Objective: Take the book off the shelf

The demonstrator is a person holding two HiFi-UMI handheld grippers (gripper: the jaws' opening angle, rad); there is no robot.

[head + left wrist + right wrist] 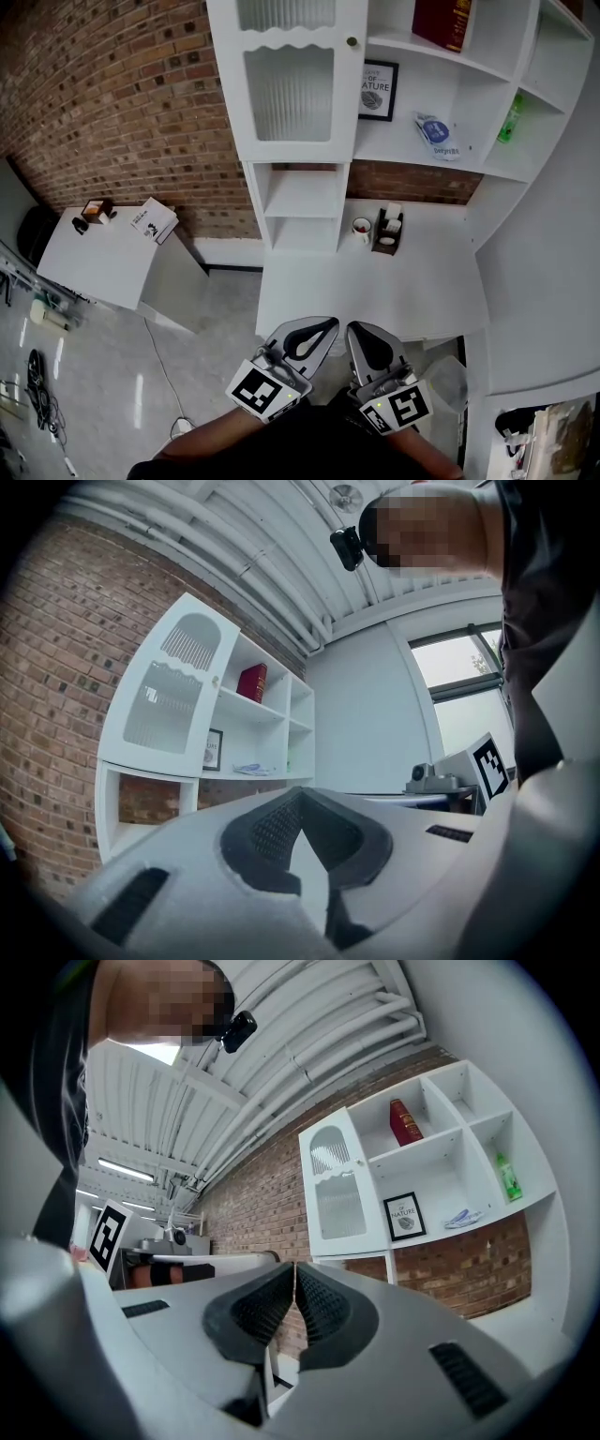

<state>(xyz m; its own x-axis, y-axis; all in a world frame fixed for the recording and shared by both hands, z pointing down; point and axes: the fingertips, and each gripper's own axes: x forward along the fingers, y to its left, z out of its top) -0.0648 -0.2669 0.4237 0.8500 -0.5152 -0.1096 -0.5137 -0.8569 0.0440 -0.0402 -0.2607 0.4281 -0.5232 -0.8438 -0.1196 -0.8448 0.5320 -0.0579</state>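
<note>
A dark red book (443,23) stands upright in the top compartment of the white shelf unit (412,150) against the brick wall. It also shows in the left gripper view as the red book (251,682) and in the right gripper view as the red book (404,1122). My left gripper (314,328) and right gripper (361,336) sit side by side low in the head view, at the near edge of the white counter (375,291) and far below the book. Both are shut with nothing between the pads: left gripper (300,794), right gripper (294,1269).
A glass-fronted cabinet door (288,80) is left of the book. Lower shelves hold a framed picture (378,90), a blue-white packet (436,133) and a green bottle (511,119). A mug (362,228) and a brown holder (388,232) stand on the counter. A white side table (103,258) is at left.
</note>
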